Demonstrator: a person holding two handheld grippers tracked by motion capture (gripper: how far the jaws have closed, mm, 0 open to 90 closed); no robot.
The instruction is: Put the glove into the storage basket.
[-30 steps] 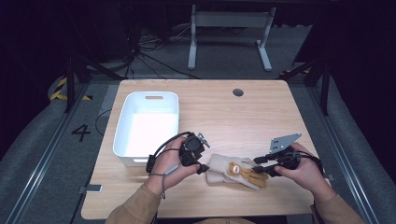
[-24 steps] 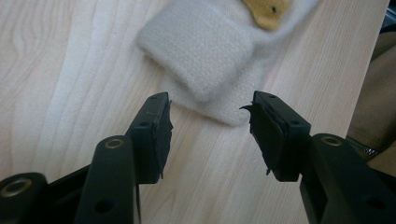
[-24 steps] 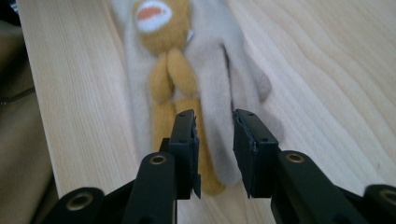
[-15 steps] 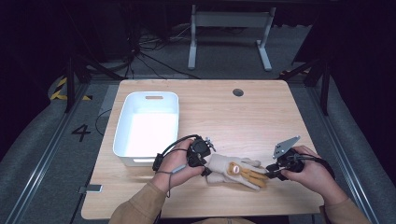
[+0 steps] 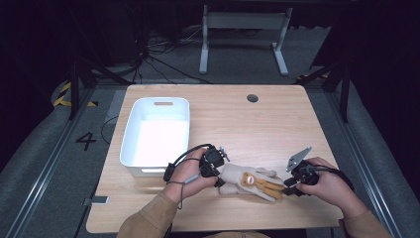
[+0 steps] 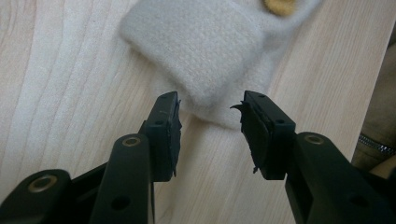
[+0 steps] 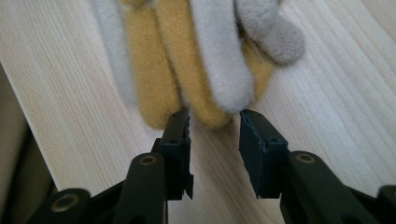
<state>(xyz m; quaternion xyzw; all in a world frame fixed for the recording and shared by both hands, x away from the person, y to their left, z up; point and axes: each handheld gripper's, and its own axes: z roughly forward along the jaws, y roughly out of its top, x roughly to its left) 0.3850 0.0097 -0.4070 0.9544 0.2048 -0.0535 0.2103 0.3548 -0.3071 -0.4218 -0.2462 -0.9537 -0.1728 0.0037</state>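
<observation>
A cream and mustard-yellow fleece glove lies flat near the table's front edge. My left gripper is at its cuff end, jaws open, with the cream cuff just beyond and partly between the fingertips. My right gripper is at the glove's finger end, also open. In the right gripper view the yellow and cream glove fingers lie just ahead of the jaws, one yellow tip reaching the gap.
A white plastic bin stands on the left part of the wooden table, close behind my left hand. A small round hole sits near the table's far edge. The table's front edge is close under both hands.
Both grippers have moved in toward the glove's two ends. The right hand shifted slightly right and lower. The glove has stayed in place.
</observation>
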